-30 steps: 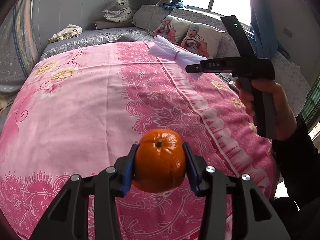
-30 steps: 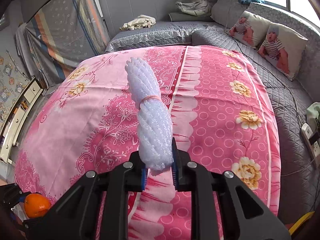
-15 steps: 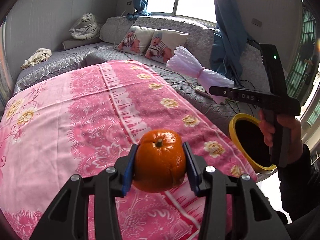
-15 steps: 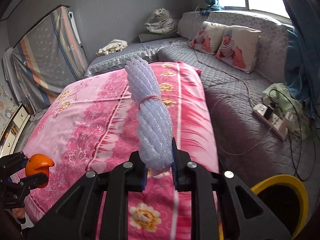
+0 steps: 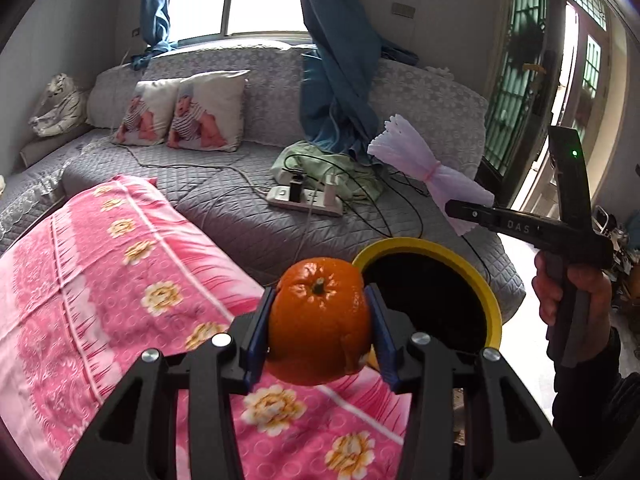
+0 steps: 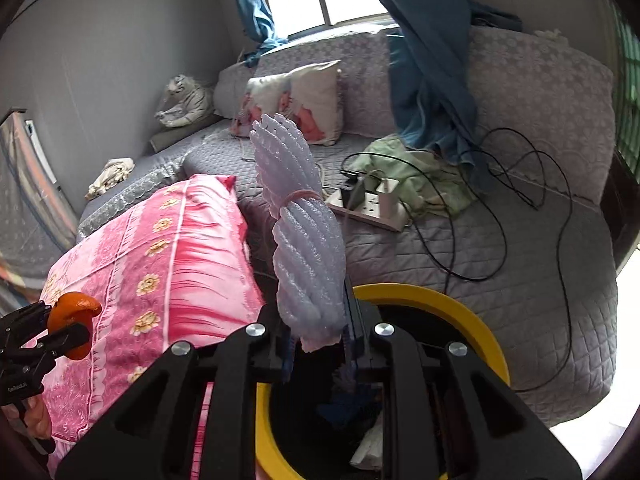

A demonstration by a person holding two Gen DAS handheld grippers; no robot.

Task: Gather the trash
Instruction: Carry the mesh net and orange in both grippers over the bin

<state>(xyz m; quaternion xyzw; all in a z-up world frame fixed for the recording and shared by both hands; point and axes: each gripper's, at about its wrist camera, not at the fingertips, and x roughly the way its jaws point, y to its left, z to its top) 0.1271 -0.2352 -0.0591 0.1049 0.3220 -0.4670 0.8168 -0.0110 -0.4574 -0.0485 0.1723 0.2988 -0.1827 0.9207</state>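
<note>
**Both loads at the bin**

Beside the pink bedspread (image 5: 120, 280), we carry two pieces of trash to the yellow-rimmed bin (image 6: 460, 304). Our left gripper (image 5: 320, 320) pinches the orange (image 5: 320, 316); our right gripper (image 6: 316, 340) pinches the foam fruit net (image 6: 304, 240), hanging over the bin's mouth. We judge this the drop-off step: next, centre each load above the opening and spread the jaws.
</note>
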